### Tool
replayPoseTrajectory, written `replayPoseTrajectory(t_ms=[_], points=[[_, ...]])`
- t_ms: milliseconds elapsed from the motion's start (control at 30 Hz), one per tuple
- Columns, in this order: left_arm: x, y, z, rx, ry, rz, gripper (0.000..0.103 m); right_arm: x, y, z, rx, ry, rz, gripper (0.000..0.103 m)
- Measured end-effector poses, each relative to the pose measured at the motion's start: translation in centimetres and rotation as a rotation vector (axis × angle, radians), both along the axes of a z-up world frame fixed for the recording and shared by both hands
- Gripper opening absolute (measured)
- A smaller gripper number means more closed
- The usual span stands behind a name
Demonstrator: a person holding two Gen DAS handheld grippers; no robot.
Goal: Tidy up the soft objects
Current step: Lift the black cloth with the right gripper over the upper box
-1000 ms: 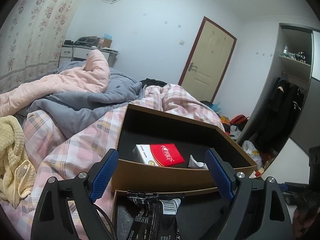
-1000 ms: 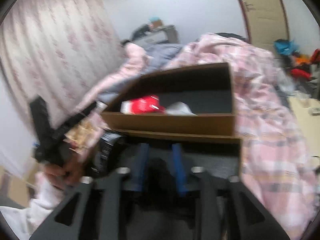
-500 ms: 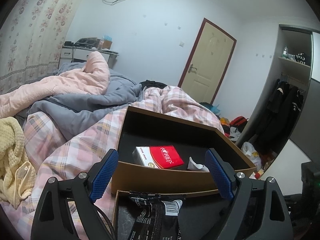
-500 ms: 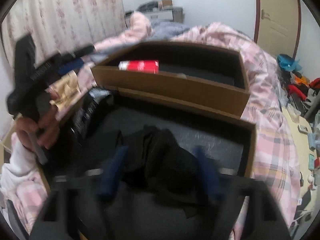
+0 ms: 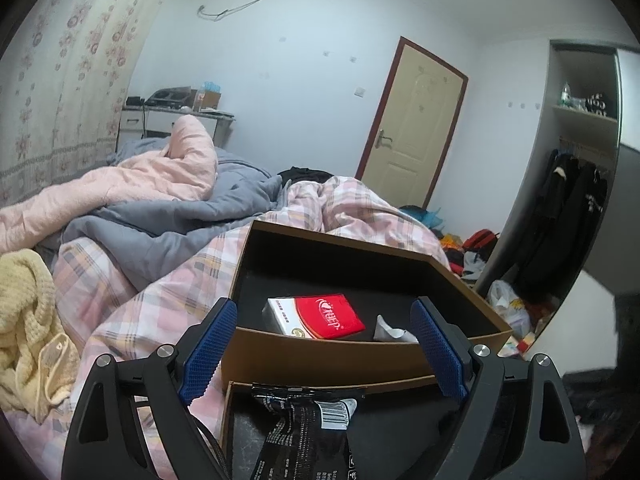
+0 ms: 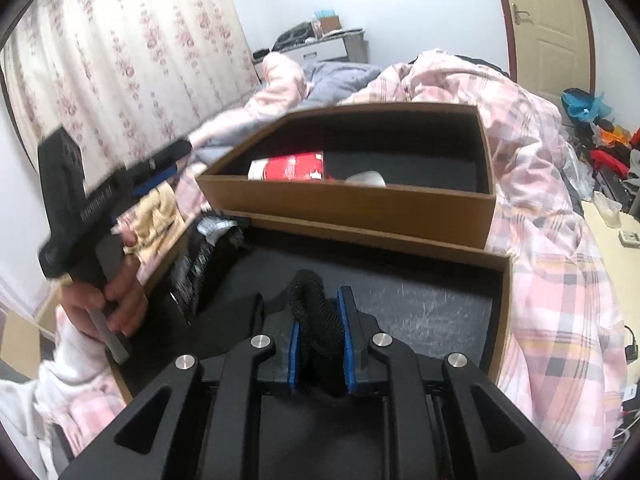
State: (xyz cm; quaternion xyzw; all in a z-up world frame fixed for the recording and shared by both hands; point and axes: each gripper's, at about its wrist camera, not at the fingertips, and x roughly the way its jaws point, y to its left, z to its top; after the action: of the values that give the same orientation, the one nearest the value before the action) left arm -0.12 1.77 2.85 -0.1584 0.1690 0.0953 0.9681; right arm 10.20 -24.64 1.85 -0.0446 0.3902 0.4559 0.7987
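Two brown boxes with black lining sit on the bed. The far box (image 5: 332, 364) (image 6: 352, 204) holds a red and white tissue pack (image 5: 316, 316) (image 6: 292, 168) and a white crumpled tissue (image 5: 390, 330). The near box (image 6: 440, 304) holds a black printed packet (image 5: 308, 436) (image 6: 196, 256). My right gripper (image 6: 320, 308) is shut on a black knitted cloth (image 6: 312, 308) over the near box. My left gripper (image 5: 320, 340) is open and empty, above the near box's left end; it also shows in the right wrist view (image 6: 160, 164).
A pink plaid quilt (image 5: 160, 304) (image 6: 552, 240) lies around the boxes. A yellow knitted garment (image 5: 28, 320) lies at the left. Grey and pink blankets (image 5: 160, 208) are piled behind. A door (image 5: 408, 128) and an open wardrobe (image 5: 568, 208) stand at the right.
My right gripper opened over the black cloth in the near box, then shut on it. My left gripper stayed open and barely moved.
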Motion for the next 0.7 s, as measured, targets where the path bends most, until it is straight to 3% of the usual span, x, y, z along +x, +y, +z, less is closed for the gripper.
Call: replayPoseTrajectory(t_ms=[333, 700], points=[[-0.3, -1.3, 0.3, 0.095, -0.006, 0.018, 0.087, 0.0, 0.9, 3.8, 0.081, -0.059, -0.047, 0.013], [-0.2, -1.7, 0.2, 0.129, 0.005, 0.025, 0.087, 2.9, 2.1, 9.3, 0.229, -0.136, -0.141, 0.013]])
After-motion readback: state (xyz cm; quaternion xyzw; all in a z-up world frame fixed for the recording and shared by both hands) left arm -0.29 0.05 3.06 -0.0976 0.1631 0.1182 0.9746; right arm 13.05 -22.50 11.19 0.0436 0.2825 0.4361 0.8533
